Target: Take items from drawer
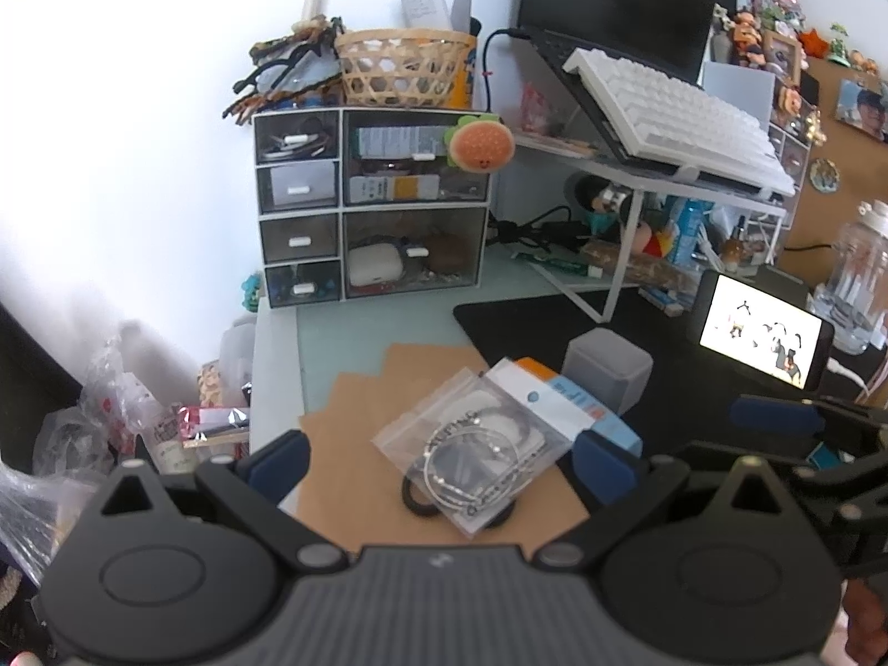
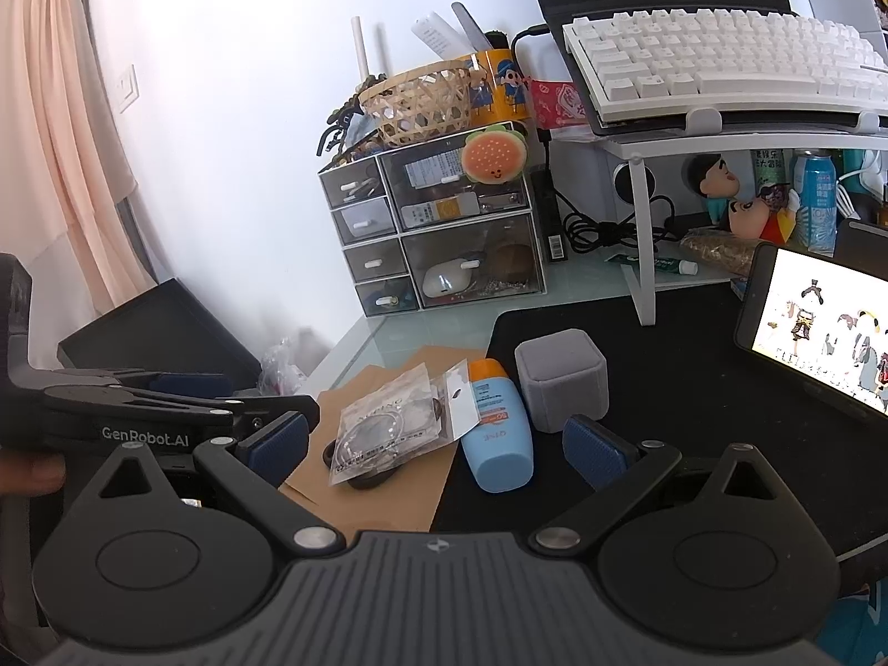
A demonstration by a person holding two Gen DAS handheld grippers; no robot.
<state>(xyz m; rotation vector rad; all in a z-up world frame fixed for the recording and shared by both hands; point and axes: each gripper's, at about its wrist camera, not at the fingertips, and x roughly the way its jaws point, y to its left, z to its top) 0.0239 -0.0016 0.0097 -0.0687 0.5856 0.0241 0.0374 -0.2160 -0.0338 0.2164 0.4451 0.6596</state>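
A: On the desk, front left — brown paper sheets (image 1: 355, 416) with a clear zip bag of bracelets (image 1: 477, 444) lying on them, a blue sunscreen bottle (image 2: 497, 433) touching the bag's right edge, a grey box (image 2: 560, 380) just beside that on the black mat (image 2: 694, 388).

B: Both tools?

A: Left gripper (image 1: 438, 458) hangs over the bag, jaws spread wide, nothing between them. Right gripper (image 2: 433, 444) the same — wide apart, empty, bottle and bag in its gap.

B: And the drawers?

A: Drawer unit (image 1: 372, 205) sits against the wall, well apart from both grippers. Every drawer front looks pushed in.

B: So the items are out?

A: Judgement only: the grouped pile reads as a drop zone for removed items. More contents show through the clear fronts, so the task may be unfinished.
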